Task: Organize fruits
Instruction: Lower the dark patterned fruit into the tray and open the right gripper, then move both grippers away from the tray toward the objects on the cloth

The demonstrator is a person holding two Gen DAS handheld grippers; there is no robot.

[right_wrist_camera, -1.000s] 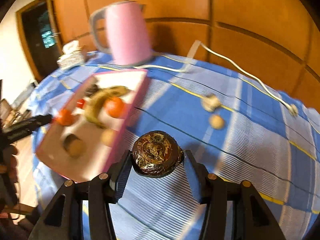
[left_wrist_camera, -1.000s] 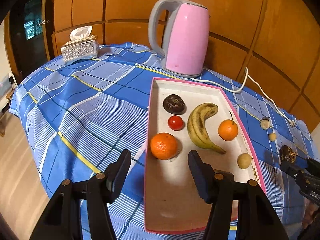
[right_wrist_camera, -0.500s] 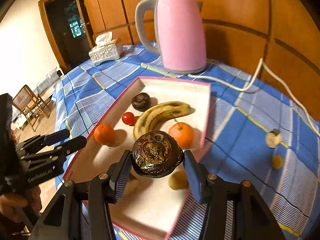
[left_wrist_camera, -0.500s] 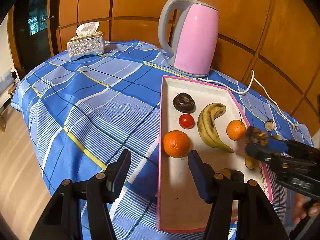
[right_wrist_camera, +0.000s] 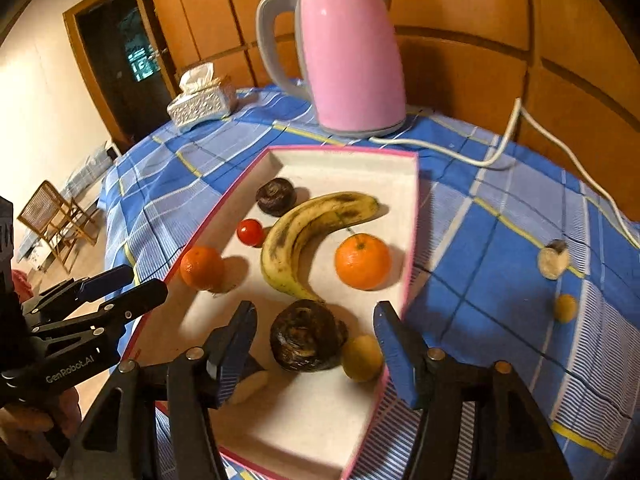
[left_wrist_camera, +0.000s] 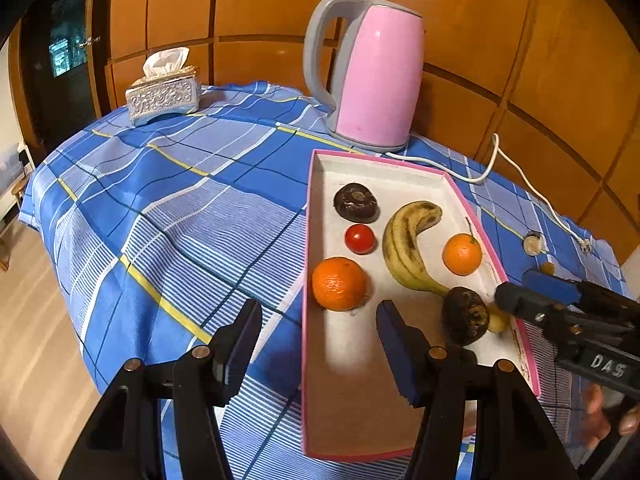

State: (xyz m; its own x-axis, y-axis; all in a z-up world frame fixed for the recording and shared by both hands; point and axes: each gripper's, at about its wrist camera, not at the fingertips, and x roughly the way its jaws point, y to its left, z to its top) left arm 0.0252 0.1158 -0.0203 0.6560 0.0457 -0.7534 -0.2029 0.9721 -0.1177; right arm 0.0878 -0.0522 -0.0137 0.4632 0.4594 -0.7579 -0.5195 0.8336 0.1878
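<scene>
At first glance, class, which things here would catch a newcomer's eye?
The tall pink kettle stands at the back of the blue checked tablecloth. In front of it, a pink-rimmed tray holds a spotted banana between two oranges. Nearest, the right gripper stands open around a dark wrinkled fruit in the tray.

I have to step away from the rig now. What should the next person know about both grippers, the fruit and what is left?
Right gripper: jaws have just been opening; the dark round fruit lies between them in the pink tray, pads clear of it.
Left gripper: open, holding nothing, at the tray's near edge.
In the tray: banana, two oranges, tomato, another dark fruit, small yellow-green fruit.
Left: two small pieces on the tablecloth.
</scene>
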